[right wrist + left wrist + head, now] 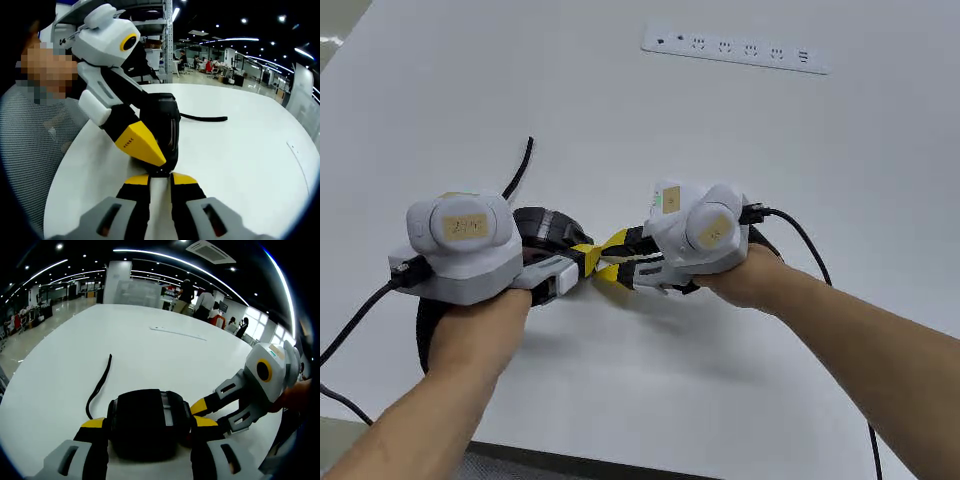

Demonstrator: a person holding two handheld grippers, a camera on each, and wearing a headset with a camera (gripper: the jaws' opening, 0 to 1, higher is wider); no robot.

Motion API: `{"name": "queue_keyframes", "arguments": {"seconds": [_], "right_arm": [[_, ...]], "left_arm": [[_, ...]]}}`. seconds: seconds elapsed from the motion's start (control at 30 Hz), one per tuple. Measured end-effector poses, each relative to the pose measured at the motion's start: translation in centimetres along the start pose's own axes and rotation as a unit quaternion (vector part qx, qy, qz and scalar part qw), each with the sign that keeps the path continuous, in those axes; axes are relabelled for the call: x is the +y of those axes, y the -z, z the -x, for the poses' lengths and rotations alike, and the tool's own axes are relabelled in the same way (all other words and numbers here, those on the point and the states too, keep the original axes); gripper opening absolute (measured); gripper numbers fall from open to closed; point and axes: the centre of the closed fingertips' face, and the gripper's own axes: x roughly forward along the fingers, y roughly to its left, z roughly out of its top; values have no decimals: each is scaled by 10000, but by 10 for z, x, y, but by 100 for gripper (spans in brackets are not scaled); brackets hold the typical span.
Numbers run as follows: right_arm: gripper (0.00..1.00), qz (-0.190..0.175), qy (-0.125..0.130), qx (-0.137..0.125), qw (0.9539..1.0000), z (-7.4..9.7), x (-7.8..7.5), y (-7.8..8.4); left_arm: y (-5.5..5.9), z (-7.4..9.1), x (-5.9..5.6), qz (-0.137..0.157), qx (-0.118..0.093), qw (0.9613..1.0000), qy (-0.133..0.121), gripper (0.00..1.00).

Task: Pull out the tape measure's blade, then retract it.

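Black tape measure, head view: near-centre on table. Left gripper view: my left gripper clamps it, anchoring for the pull. Right gripper view: right gripper jaws nearly together at its mouth; pinching anything, can't tell.

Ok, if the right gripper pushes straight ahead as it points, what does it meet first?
The tape measure: its black case sits right at the right gripper's tips, clamped by the left gripper. Whether they already touch is unclear.
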Motion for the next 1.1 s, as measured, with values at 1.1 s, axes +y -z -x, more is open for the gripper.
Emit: {"name": "queue_keyframes", "arguments": {"seconds": [1.1], "right_arm": [[24,-224,472,-53,9986,44,-6,11]], "left_arm": [[4,19,2,-880,210,9949,437,63]]}}
